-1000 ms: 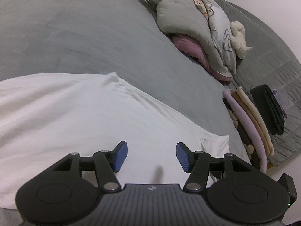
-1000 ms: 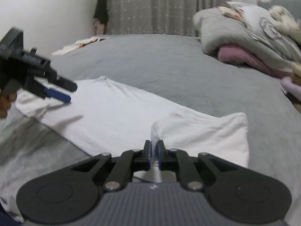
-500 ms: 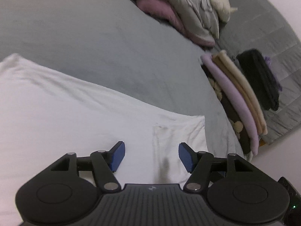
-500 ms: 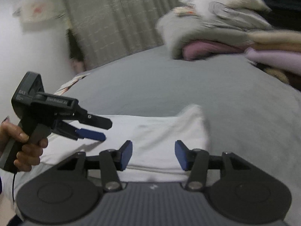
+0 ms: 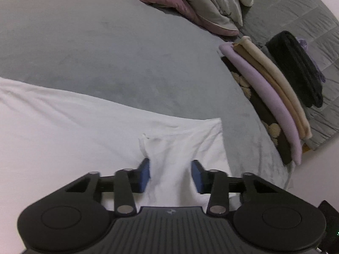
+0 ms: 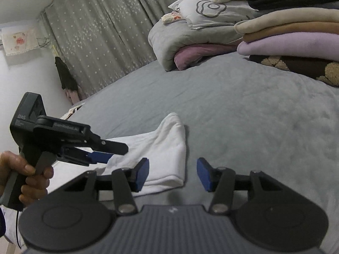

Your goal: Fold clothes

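Observation:
A white garment (image 5: 74, 127) lies flat on the grey bed (image 5: 106, 53), its folded end toward the stack of clothes. My left gripper (image 5: 171, 173) hangs low over that end. Its jaws are closing with a raised ridge of white cloth between them, and a gap still shows at the right pad (image 5: 196, 176). The right wrist view shows the left gripper (image 6: 106, 152) from the side, held by a hand (image 6: 27, 175). My right gripper (image 6: 171, 174) is open just above the white garment's (image 6: 167, 148) rounded edge, holding nothing.
A stack of folded clothes (image 5: 271, 97) in lilac, tan and brown sits at the bed's right edge, with a black garment (image 5: 296, 67) behind it. Pillows and a rolled duvet (image 5: 201, 4) lie at the back. A starred curtain (image 6: 101, 42) hangs behind the bed.
My right gripper let go of the white cloth, opened and rolled while swinging right. My left gripper slid right along the garment to its end, and its jaws narrowed around a raised fold.

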`<state>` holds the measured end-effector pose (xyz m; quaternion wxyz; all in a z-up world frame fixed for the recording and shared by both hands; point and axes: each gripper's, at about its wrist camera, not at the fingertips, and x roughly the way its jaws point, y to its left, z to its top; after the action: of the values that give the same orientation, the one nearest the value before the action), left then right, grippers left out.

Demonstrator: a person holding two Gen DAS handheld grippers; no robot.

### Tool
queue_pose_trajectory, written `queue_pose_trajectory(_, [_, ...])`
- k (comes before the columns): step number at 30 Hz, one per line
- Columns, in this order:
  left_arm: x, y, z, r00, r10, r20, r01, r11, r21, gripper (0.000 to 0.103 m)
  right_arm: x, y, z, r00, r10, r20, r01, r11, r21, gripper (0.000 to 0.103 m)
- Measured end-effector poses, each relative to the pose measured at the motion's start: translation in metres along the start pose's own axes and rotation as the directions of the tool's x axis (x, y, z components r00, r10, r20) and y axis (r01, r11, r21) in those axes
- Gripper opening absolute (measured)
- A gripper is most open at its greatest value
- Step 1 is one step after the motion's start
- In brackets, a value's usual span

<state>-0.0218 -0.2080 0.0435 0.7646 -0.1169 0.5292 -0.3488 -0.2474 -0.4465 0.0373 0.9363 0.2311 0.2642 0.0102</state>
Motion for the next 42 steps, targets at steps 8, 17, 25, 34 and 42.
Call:
queue_pose_trajectory(8, [-0.013,0.019,-0.009,0.997,-0.014,0.073,0.020,0.996,-0.090,0.000,-0.001,-0.003,0.001,1.000,-0.016,0.020,0.016,1.000,0.015,0.048])
queue_pose_trajectory(17, [-0.042,0.042,-0.013,0.993,-0.030,0.117,0.049,0.985,-0.165,0.000,0.007,0.008,0.005,1.000,-0.002,0.021,0.002,1.000,0.005,0.048])
queue_pose_trajectory(25, [-0.059,0.037,-0.006,0.989,-0.057,0.134,0.079,0.983,-0.165,0.000,0.014,0.021,0.009,1.000,0.014,0.014,-0.014,1.000,-0.010,0.048])
queue_pose_trajectory(34, [-0.064,0.066,-0.012,0.993,0.011,0.115,0.012,0.980,-0.197,0.000,0.020,0.027,0.006,1.000,0.024,-0.002,-0.024,1.000,-0.016,0.048])
queue_pose_trajectory(42, [-0.075,0.069,-0.014,0.990,0.030,0.140,-0.003,0.983,-0.185,0.001,0.025,0.031,0.004,1.000,0.016,-0.017,-0.016,1.000,-0.016,0.048])
